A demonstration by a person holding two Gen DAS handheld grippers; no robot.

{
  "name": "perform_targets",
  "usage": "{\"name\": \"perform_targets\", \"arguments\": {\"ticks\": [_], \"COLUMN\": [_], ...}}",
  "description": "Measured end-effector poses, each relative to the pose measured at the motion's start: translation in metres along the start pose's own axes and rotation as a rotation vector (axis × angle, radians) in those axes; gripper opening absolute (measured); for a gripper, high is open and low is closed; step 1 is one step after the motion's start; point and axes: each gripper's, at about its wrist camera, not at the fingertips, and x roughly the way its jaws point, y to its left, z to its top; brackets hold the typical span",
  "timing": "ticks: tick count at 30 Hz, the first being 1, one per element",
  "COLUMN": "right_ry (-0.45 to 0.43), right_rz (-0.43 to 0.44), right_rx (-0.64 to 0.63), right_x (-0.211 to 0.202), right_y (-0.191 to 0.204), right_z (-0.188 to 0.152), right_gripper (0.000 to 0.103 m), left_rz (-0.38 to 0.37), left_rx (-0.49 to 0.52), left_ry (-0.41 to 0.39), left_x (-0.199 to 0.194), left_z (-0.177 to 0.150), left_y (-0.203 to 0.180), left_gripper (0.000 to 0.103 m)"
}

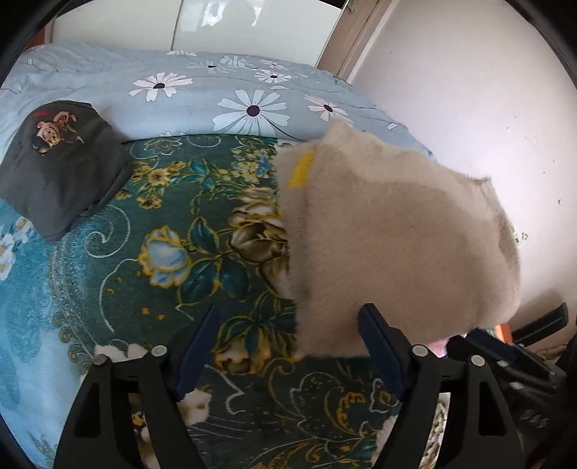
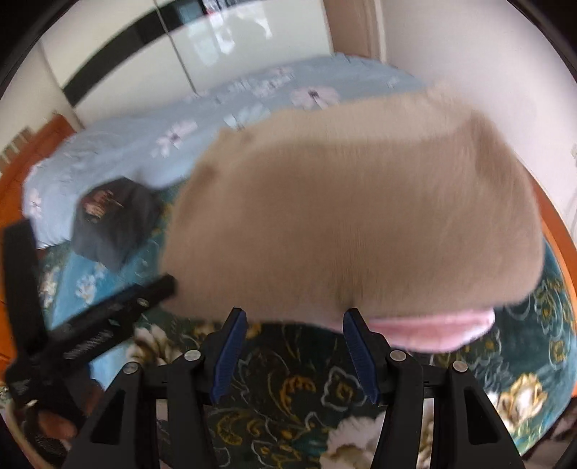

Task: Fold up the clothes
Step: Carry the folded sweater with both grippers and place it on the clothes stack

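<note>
A folded beige fluffy garment [image 1: 389,245] with a yellow patch lies on the right side of the green floral blanket [image 1: 202,252]. A pink layer [image 2: 432,330] shows under its near edge. My left gripper [image 1: 290,314] is open, and its right finger reaches the garment's near left corner. My right gripper [image 2: 295,315] is open too, its fingertips just at the near edge of the blurred beige garment [image 2: 353,216]. Nothing sits between either pair of pads. A folded dark grey T-shirt [image 1: 61,169] with a printed picture lies at the far left.
A light blue duvet with daisies [image 1: 216,97] is bunched along the back of the bed. A white wardrobe [image 1: 252,21] stands behind it and a pale wall [image 1: 468,108] is to the right. The right gripper [image 1: 523,342] and left gripper [image 2: 108,314] show in each other's views.
</note>
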Motion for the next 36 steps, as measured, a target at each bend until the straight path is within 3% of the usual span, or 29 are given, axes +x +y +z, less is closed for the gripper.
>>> {"name": "perform_targets", "arguments": {"ticks": [5,8,11,16,22,23,24,28,30,36], "right_ry": [0.037,0.052,0.068,0.081,0.05,0.04,0.026,-0.008,-0.013,-0.033], "right_rz": [-0.042,-0.061,-0.079,-0.127,-0.184,-0.193,-0.2,-0.207,-0.2,-0.206], "right_rx": [0.021,0.03,0.04,0.09,0.146,0.146,0.145,0.125,0.116,0.106], "right_x": [0.013,0.019,0.025,0.032,0.03,0.028,0.025,0.017,0.015,0.011], "right_y": [0.005,0.009,0.012,0.014,0.018,0.021,0.023,0.034,0.039,0.046], "right_z": [-0.009,-0.013,-0.017,-0.021,-0.018,-0.017,-0.016,-0.013,-0.013,-0.015], "right_gripper": [0.061,0.068,0.07,0.072,0.085,0.098,0.103,0.103,0.103,0.103], "left_rz": [0.036,0.078,0.095,0.1,0.085,0.08,0.075,0.046,0.041,0.038], "left_rx": [0.046,0.102,0.147,0.124,0.086,0.085,0.085,0.083,0.081,0.077], "left_ry": [0.027,0.044,0.062,0.125,0.13,0.129,0.127,0.091,0.071,0.061], "left_x": [0.001,0.003,0.004,0.011,0.006,0.005,0.003,-0.006,-0.01,-0.012], "left_z": [-0.007,-0.013,-0.019,-0.026,-0.032,-0.033,-0.033,-0.033,-0.033,-0.032], "left_y": [0.0,-0.003,-0.004,0.011,0.024,0.025,0.025,0.026,0.027,0.028], "left_gripper": [0.082,0.092,0.094,0.094,0.094,0.094,0.094,0.095,0.103,0.103]}}
